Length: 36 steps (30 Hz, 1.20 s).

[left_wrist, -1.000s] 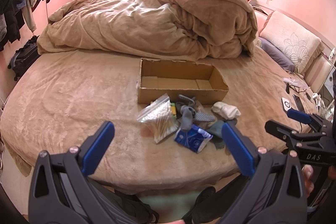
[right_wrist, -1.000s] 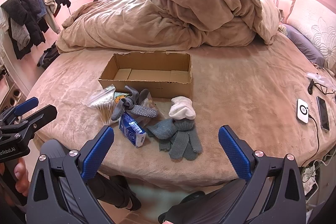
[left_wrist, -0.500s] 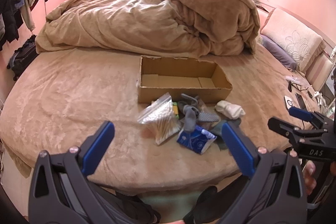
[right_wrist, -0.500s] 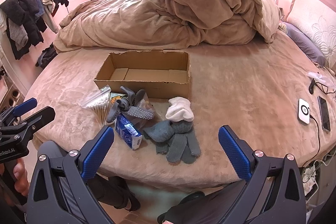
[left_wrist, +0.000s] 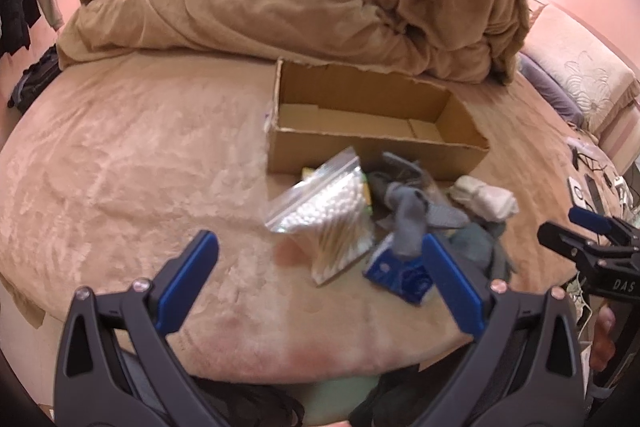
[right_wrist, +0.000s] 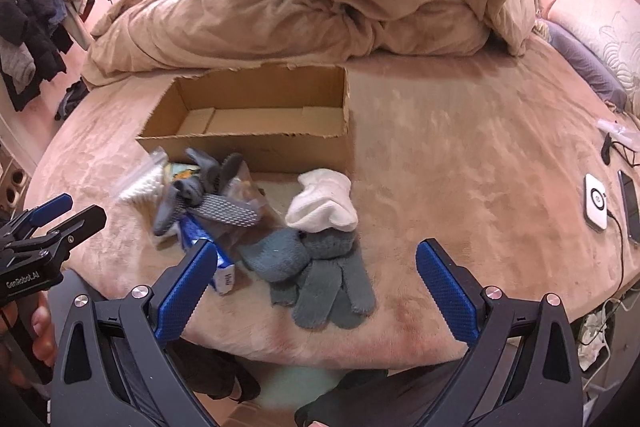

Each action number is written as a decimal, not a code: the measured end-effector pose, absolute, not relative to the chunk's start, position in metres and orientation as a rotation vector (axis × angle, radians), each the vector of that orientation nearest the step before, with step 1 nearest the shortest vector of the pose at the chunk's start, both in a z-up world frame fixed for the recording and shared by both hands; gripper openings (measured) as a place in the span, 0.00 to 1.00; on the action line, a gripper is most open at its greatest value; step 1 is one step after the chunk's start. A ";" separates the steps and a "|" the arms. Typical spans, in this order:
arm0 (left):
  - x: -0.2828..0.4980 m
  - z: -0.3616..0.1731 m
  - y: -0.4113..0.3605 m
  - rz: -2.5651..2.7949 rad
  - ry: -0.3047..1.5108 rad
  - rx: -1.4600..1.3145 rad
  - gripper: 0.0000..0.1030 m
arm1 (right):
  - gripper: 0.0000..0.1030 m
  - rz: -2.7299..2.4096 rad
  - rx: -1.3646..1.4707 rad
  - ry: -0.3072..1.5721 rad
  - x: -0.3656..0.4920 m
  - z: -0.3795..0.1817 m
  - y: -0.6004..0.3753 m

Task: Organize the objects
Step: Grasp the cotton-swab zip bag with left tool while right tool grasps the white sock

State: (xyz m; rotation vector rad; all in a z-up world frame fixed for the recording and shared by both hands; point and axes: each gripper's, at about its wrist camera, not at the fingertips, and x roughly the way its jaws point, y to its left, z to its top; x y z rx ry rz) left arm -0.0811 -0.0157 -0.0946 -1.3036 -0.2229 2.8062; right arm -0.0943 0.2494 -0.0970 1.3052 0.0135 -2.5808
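Both views closer to clutter than before; left hand-held gripper [left_wrist: 320, 279] and right hand-held gripper [right_wrist: 316, 283] spread wide, empty, above bed [left_wrist: 132, 163]; cardboard box [right_wrist: 256, 115] empty behind gloves [right_wrist: 320, 279].

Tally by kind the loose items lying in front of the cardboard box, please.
Bag of cotton swabs: 1
Blue tissue pack: 1
Grey socks: 1 bundle
White socks: 1 bundle
Grey-green gloves: 2
Partly hidden yellow-green item: 1
Total: 7
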 end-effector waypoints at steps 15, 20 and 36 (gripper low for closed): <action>-0.122 -0.159 -0.015 2.747 -0.326 -1.358 0.74 | 0.85 -2.503 1.390 -0.074 -0.153 -0.147 0.255; -0.126 -0.168 -0.019 2.718 -0.372 -1.362 0.52 | 0.71 -2.472 1.424 -0.091 -0.163 -0.160 0.254; -0.100 -0.124 -0.027 2.733 -0.374 -1.239 0.36 | 0.40 -2.527 1.341 -0.054 -0.145 -0.142 0.255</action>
